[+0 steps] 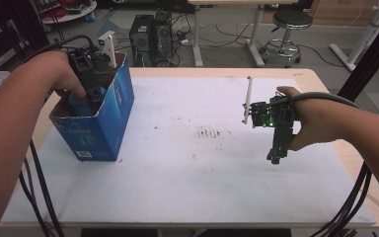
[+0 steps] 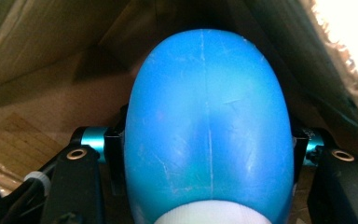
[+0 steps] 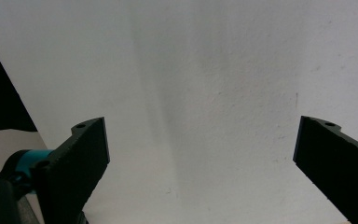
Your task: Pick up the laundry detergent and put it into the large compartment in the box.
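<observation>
**Blue egg-shaped object held inside the box**

Inside the blue cardboard box (image 1: 101, 116) at the table's left, the left gripper (image 1: 91, 89) was clamped on a blue egg-shaped plastic object (image 2: 207, 130), jaws pressing its widest sides. It looked rigid, light and smooth, so probably slippery; the close box walls crowded any lift. Rightward, the right gripper (image 1: 275, 158) hovered over the white mat (image 1: 192, 168), jaws spread and empty.

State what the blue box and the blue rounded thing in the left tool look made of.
Blue box: looks like cardboard with a printed glossy outside; its inner walls are raw brown with a frayed edge. Blue rounded object: probably plastic, smooth and slightly shiny, with fine scratches and a moulding seam down its middle.
</observation>
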